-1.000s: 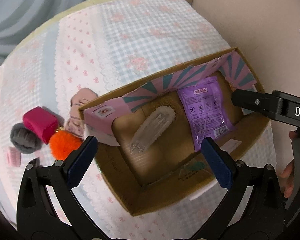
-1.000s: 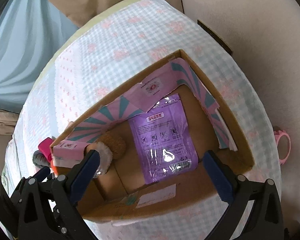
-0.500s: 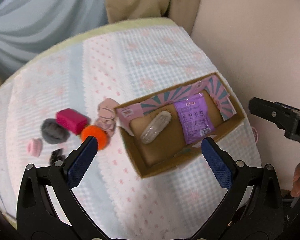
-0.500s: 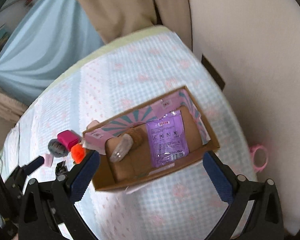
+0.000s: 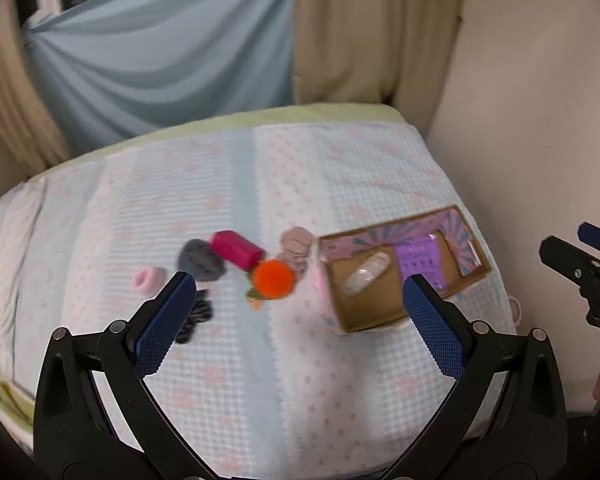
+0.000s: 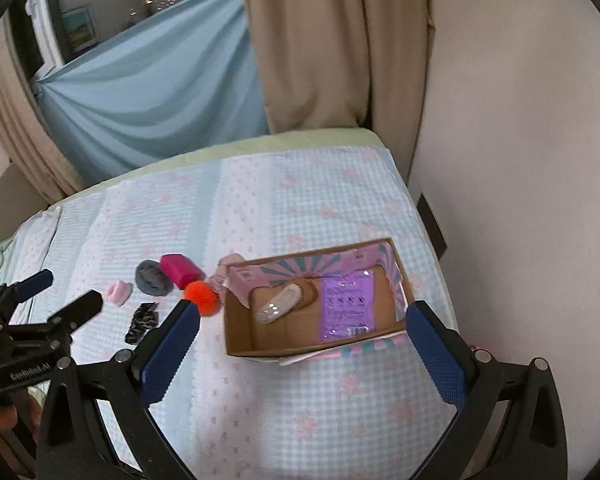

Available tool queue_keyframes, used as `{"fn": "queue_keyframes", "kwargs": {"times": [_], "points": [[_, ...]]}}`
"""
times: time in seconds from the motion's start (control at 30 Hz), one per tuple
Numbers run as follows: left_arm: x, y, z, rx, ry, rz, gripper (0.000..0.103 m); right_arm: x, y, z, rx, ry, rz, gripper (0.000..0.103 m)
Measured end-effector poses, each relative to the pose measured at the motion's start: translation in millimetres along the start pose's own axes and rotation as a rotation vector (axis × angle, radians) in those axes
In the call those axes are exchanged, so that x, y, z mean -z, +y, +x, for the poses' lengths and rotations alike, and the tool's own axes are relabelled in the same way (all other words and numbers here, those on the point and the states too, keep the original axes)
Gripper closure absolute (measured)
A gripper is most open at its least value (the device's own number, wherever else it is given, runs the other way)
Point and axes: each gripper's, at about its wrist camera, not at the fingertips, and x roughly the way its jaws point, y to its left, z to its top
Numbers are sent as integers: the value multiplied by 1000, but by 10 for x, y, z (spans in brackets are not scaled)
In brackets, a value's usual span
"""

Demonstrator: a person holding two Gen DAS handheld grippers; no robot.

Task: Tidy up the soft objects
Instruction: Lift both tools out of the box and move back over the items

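An open cardboard box (image 6: 236, 334) (image 5: 380, 322) lies on the bed at the right. It holds a purple packet (image 6: 346, 306) (image 5: 420, 262) and a clear pouch (image 6: 280, 304) (image 5: 366, 274). Left of it lie an orange pompom (image 5: 272, 280) (image 6: 202, 296), a magenta block (image 5: 236, 249) (image 6: 180, 268), a grey puff (image 5: 200, 260) (image 6: 152, 276), a pink scrunchie (image 5: 148, 279) (image 6: 118, 291), a black hair tie (image 5: 194, 316) (image 6: 142, 318) and a beige soft piece (image 5: 296, 246). My left gripper (image 5: 300, 320) and right gripper (image 6: 304, 350) are open, empty, high above the bed.
The bed has a blue and pink checked cover (image 5: 260, 380). A cream wall (image 6: 520, 160) bounds it on the right. Blue and beige curtains (image 6: 160, 92) hang behind. A pink ring (image 5: 514, 308) sits at the bed's right edge.
Both grippers have pulled up and back from the box, so the box looks much smaller and the whole pile of soft things has come into view. Both stay open.
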Motion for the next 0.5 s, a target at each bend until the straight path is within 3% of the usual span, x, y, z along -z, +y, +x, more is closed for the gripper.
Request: {"fn": "queue_keyframes", "kwargs": {"times": [0.27, 0.5], "points": [[186, 700, -236, -111, -37, -108, 0, -12, 420, -104, -87, -58, -66, 0], [297, 1432, -167, -116, -46, -189, 0, -74, 952, 60, -142, -60, -125, 0]]}}
